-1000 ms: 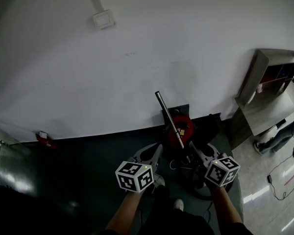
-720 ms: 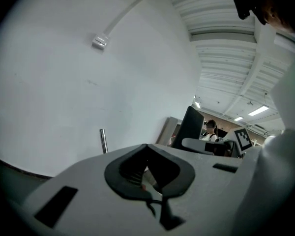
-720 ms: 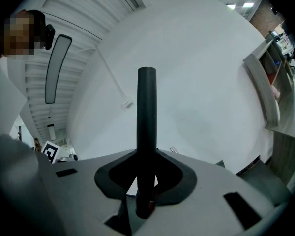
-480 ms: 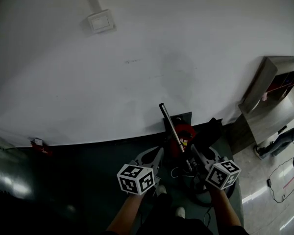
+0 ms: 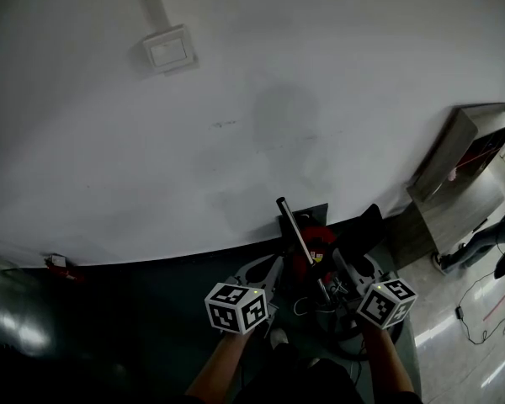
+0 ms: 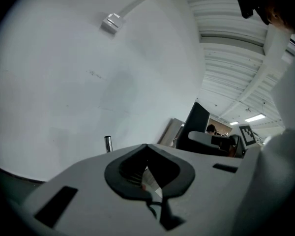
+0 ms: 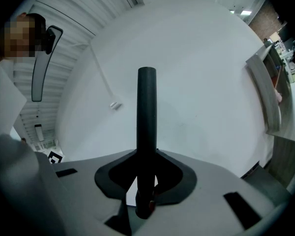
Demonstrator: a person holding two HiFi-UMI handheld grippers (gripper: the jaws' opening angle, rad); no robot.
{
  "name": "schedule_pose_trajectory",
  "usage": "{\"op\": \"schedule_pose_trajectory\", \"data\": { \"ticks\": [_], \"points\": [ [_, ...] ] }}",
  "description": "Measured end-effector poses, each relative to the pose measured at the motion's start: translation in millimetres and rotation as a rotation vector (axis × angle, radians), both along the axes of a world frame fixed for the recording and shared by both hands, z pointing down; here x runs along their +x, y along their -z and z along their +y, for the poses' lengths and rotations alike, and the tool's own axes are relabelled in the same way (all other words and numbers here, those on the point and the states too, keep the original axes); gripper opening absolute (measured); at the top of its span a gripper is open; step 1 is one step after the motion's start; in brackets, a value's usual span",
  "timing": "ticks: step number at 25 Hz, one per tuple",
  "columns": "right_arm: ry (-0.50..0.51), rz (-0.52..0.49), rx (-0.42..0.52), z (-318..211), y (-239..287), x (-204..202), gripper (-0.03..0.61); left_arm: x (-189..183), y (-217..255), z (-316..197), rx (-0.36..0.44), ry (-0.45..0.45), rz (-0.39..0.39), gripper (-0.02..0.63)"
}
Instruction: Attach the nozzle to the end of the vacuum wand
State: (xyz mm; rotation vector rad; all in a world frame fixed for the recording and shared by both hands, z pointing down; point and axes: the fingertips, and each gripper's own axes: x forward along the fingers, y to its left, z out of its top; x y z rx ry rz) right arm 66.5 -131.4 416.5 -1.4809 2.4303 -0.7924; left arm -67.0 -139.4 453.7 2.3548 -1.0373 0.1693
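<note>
**Head view: vacuum wand (image 5: 299,238) clamped in the right gripper (image 7: 146,156), left gripper (image 6: 147,146) shut on nothing, no nozzle to be seen**

A pale wall (image 5: 236,99) fills most of the scene, and a dark floor (image 5: 151,293) runs along its foot. The red vacuum body (image 5: 313,241) sits on the floor against the wall, directly ahead of the person. The wand slants up in front of that body, and its free end shows against the wall.

The right gripper view shows the jaws closed on the wand's lower part, with the tube standing straight up out of the pads. The left gripper's jaws are pressed together with nothing between them. Only the wand's metal tip shows above them, in the left gripper view. I cannot pick out the nozzle in any view.

The wand looks like a stiff, smooth metal tube. It is probably light, but it is long enough to lever about a low grip, and it may be slick against the pads. The right gripper's hold therefore needs to stay firm while the top end takes a push. The nozzle is most likely hard plastic with a push fit. It is best taken across its body, leaving its socket clear.
</note>
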Motion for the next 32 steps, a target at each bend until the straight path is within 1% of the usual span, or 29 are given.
{"op": "schedule_pose_trajectory", "data": {
  "ticks": [7, 16, 22, 26, 30, 32],
  "points": [
    [-0.007, -0.005, 0.012, -18.7, 7.0, 5.8, 0.089, 4.7, -2.2, -17.2, -0.011, 0.000, 0.002, 0.003],
    [0.038, -0.009, 0.007, -54.1, 4.8, 17.3, 0.090, 13.6, -16.4, -42.3, -0.036, 0.057, 0.000, 0.003],
    [0.051, -0.011, 0.023, -73.5, 3.3, 24.4, 0.090, 17.4, -25.1, -60.3, -0.017, 0.093, 0.007, 0.003],
    [0.049, -0.017, 0.030, -88.3, -0.4, 27.1, 0.089, 18.9, -39.4, -75.4, 0.003, 0.105, -0.001, 0.005],
    [0.042, -0.030, 0.046, -102.4, 3.3, 23.9, 0.089, 18.5, -64.1, -92.8, -0.013, 0.122, -0.006, 0.005],
    [0.040, -0.012, 0.047, -108.2, -1.4, 24.2, 0.089, 18.6, -77.9, -102.2, -0.022, 0.127, -0.005, 0.005]
  ]
}}
